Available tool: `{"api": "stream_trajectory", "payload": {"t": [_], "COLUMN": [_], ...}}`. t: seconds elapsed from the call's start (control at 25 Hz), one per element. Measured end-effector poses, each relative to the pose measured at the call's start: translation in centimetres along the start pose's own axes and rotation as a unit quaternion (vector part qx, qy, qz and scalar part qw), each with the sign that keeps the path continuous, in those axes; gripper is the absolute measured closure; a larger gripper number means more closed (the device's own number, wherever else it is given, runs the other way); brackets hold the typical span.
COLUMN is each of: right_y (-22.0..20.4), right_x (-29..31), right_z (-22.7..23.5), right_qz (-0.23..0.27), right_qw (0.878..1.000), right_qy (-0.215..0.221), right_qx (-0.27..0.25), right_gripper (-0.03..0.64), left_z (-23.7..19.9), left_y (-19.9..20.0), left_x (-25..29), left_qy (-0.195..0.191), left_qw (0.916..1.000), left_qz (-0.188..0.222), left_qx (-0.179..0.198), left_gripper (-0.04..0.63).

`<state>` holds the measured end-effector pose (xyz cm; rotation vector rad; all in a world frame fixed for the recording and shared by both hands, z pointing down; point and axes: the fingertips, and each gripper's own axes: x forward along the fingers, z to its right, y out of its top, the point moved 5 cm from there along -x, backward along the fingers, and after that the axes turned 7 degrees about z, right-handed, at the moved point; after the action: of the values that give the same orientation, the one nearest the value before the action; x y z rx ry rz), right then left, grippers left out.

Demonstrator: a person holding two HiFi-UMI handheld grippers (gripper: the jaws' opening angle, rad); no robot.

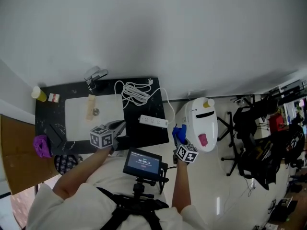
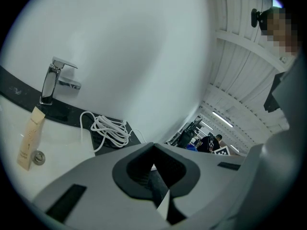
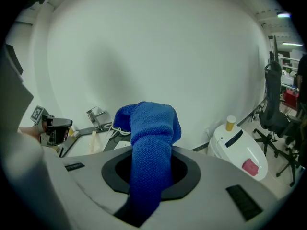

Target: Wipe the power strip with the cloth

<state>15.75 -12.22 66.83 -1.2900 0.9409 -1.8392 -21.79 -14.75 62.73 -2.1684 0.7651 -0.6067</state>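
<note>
Right gripper (image 1: 179,139): fingers pinched on the cloth (image 3: 152,123).
Left gripper (image 2: 154,169): fingers pressed together, nothing held.
Power strip (image 1: 153,121): best steadied on the counter (image 1: 144,137), then wiped lengthwise.

Far left of the power strip (image 1: 153,121), a purple thing (image 1: 41,145) at the counter (image 1: 147,134) edge is too small to identify; print on the screen (image 1: 142,162) just below the strip is unreadable; in the right tongs' (image 3: 149,174) view, the blue cloth (image 3: 151,143) covers the jaw tips.
</note>
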Motion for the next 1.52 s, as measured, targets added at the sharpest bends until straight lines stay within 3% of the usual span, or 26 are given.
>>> {"api": "stream_trajectory", "payload": {"t": [0.28,0.48,0.84,1.04,1.52], "right_y": [0.1,-0.2,-1.1,-3.1,-8.1], "right_x": [-2.9,-6.4,-16.1,-22.4,-36.6], "right_z": [0.6,-0.3,-1.4,-2.0,-3.0], "right_qz": [0.031,0.045,0.076,0.09,0.117], "right_qw": [0.999,0.997,0.992,0.989,0.982], "right_qy": [0.016,0.059,0.102,0.112,0.137], "right_qx": [0.014,0.018,0.008,0.014,0.05], "right_gripper": [0.528,0.528,0.528,0.528,0.528], "left_z": [3.1,6.1,12.4,17.0,27.5], "left_y": [-2.5,-4.9,-7.6,-10.1,-16.9], "left_x": [-0.2,-1.1,-5.4,-8.8,-16.4], "left_qy": [0.007,0.019,0.032,0.044,0.023], "left_qw": [0.9999,0.9997,0.9988,0.9959,0.9898], "left_qz": [-0.011,-0.012,0.031,0.045,0.059], "left_qx": [0.01,0.009,0.022,0.065,0.128], "left_gripper": [0.591,0.591,0.591,0.591,0.591]}}
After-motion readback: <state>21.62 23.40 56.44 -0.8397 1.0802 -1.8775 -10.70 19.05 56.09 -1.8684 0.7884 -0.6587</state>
